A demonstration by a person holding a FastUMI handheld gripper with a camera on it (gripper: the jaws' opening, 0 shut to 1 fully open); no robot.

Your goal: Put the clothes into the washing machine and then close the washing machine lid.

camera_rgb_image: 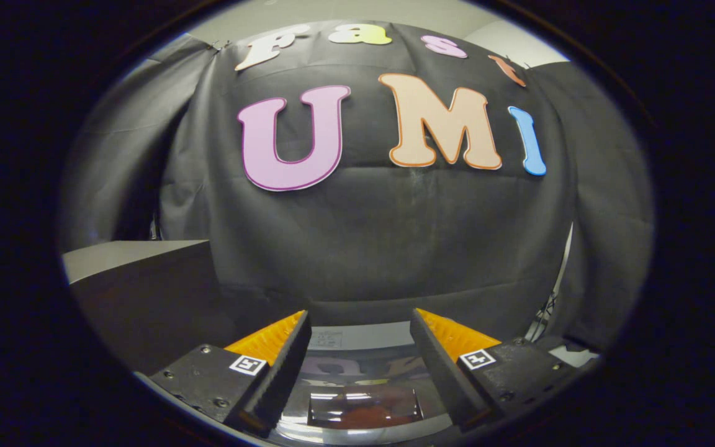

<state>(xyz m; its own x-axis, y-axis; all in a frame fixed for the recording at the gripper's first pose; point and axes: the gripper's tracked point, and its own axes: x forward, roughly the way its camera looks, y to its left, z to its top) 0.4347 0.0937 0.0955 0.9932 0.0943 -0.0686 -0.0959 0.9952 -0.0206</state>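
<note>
Between my spread, empty gripper fingers lies the washing machine lid, glossy, seemingly down, just below them. No clothes in sight. Left of the lid stands a grey box. I should probably confirm the lid sits flush.

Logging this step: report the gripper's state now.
Gripper: open, fingers spread, holding nothing, above the washing machine lid.

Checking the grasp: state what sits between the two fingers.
In the gripper view, the open gripper holds nothing; between its fingers shows the glossy washing machine lid below.
</note>
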